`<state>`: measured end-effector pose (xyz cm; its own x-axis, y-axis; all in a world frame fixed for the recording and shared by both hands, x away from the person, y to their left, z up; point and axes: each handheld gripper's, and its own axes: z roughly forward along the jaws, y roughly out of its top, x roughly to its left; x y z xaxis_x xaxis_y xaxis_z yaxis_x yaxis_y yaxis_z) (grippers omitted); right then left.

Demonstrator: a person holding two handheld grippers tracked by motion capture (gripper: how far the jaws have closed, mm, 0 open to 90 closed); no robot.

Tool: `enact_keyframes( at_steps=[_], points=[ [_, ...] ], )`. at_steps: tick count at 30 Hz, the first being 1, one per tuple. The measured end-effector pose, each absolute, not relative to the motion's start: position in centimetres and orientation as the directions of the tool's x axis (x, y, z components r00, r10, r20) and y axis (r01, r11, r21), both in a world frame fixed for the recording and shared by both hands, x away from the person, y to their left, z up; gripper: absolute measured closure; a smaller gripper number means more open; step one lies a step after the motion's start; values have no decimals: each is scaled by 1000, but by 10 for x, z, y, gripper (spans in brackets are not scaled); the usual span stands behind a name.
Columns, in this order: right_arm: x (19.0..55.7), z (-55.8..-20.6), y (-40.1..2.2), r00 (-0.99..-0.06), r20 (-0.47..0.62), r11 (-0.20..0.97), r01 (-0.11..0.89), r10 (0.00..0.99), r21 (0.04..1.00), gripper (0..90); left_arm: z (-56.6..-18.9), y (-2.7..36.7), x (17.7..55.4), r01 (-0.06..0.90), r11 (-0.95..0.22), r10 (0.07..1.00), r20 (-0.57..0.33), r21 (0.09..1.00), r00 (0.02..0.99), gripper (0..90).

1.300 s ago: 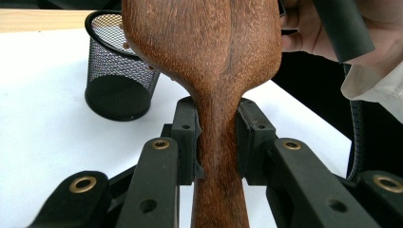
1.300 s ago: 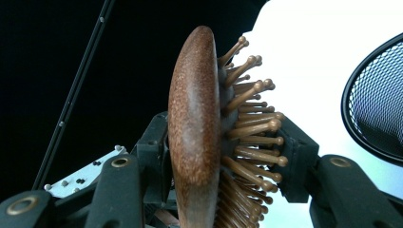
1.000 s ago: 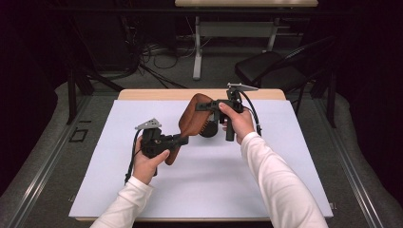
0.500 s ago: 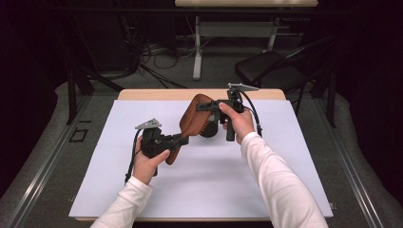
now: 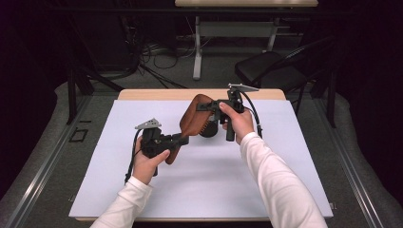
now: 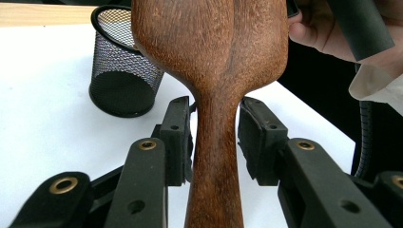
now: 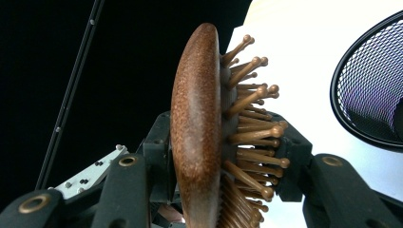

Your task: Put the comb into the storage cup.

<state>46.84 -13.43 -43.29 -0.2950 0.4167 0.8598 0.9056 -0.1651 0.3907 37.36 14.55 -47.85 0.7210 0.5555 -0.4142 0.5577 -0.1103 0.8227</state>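
White tabletop (image 5: 285, 180) carries a mesh cup (image 6: 121, 71); the right tool (image 7: 228, 156) clamps the wooden hairbrush (image 5: 195, 118), while the left tool (image 6: 214, 137), jaws just opening, stands released around its handle.

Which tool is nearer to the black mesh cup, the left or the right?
Right. The right tool holds the hairbrush head right beside the mesh cup; the left tool sits farther off at the handle.
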Motion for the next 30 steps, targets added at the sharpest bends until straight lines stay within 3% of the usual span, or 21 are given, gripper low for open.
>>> enact_keyframes(
  at_steps=[30],
  points=[
    [470, -432, -143, -288, 853, -207, 890, 436, 406, 513, -477, 150, 376, 563, -65, 594, -421, 824, 686, 440]
  ],
)
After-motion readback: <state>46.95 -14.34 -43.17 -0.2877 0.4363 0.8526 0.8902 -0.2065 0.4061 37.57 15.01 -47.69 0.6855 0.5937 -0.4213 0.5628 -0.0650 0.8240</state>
